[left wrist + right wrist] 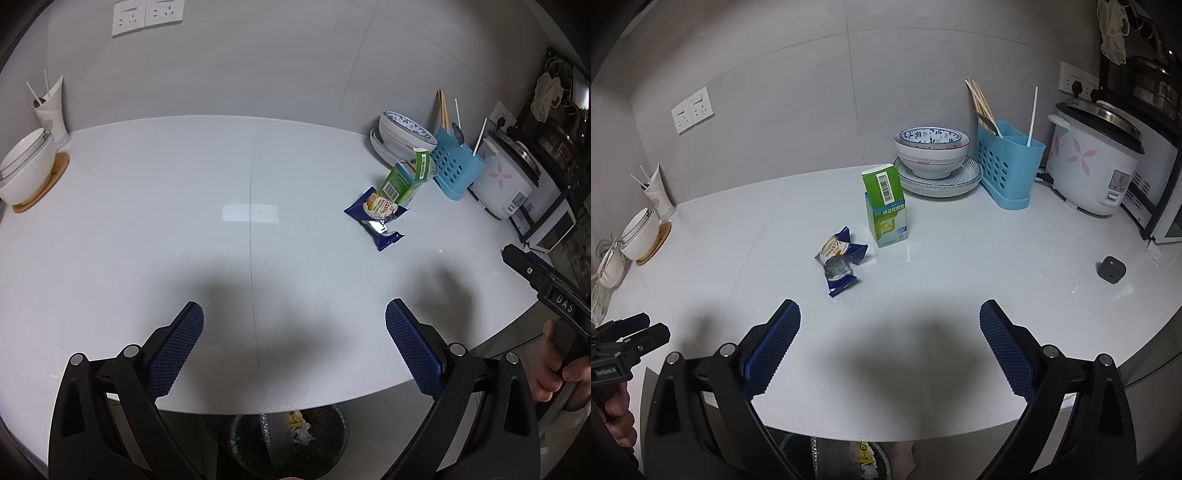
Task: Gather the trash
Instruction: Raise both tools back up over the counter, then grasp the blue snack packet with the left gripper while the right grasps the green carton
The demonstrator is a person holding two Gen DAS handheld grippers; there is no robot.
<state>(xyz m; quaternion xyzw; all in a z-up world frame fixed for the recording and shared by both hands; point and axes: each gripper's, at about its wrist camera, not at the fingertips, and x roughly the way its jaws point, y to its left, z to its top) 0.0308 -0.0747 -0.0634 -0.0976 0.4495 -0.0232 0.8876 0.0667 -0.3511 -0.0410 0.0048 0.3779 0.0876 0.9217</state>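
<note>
A torn blue snack wrapper point(378, 214) point(840, 260) lies on the white counter point(147, 229) point(960, 266). Just behind it stands a green and white carton point(404, 181) point(886, 206) with its top flap open. My left gripper point(293, 325) hangs open over the counter's near edge, well left of and nearer than both items. My right gripper point(890, 328) is open too, above the near edge, with the wrapper a short way ahead and left. Nothing is held. Below the edge stands a dark trash bin point(291, 439) point(857, 458) with some rubbish inside.
Stacked bowls on a plate point(934, 158), a blue utensil caddy point(1008, 166) and a rice cooker point(1097, 166) line the back right. A small dark grey block point(1112, 269) sits right. A white bowl on a wooden coaster point(26, 170) stands far left.
</note>
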